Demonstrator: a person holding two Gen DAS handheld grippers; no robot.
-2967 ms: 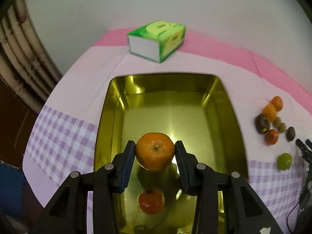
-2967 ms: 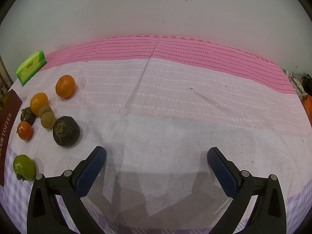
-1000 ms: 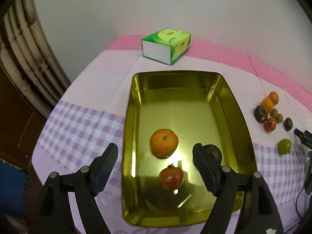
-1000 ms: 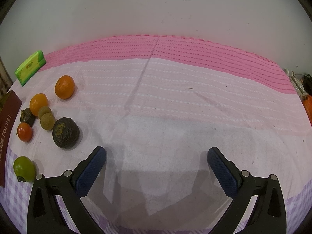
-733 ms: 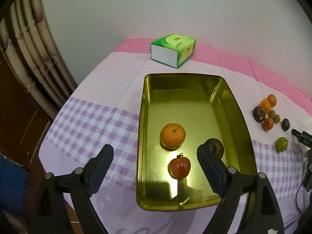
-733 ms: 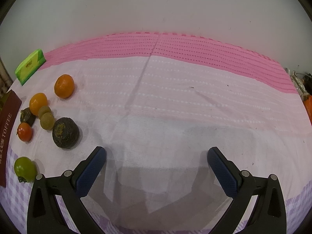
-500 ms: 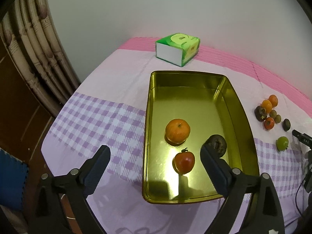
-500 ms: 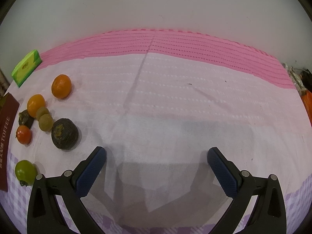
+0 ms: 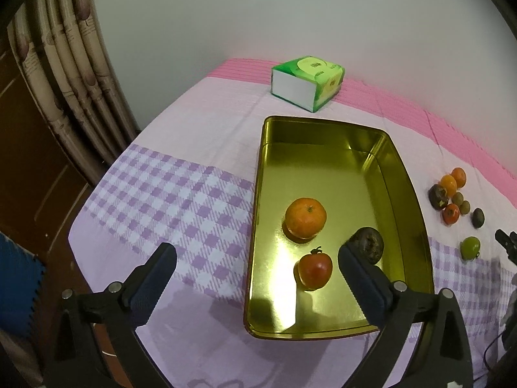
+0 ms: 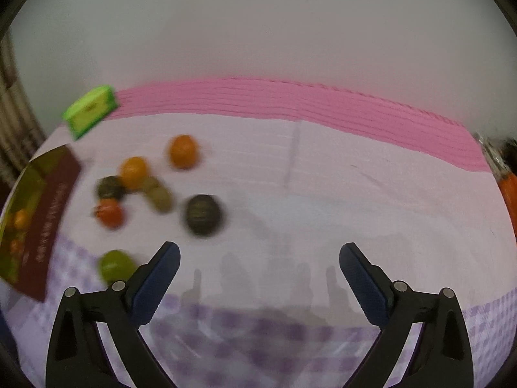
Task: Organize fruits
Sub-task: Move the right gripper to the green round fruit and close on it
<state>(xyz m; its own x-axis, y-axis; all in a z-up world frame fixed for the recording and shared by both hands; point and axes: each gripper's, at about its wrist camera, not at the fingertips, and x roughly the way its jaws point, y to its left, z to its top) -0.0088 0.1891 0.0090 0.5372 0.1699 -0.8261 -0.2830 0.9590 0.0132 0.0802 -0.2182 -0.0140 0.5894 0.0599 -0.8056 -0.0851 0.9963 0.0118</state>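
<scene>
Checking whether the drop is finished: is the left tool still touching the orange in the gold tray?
Apart. In the left wrist view the left tool stands wide open and empty, while the orange rests alone on the gold tray floor beyond its fingertips.

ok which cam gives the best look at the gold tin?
Left wrist view. The gold tin sits sharp and nearly whole, rim and floor visible, holding an orange, a red fruit and a dark fruit. The right wrist view is motion-blurred and catches only a slice of the tin at its left edge.
</scene>
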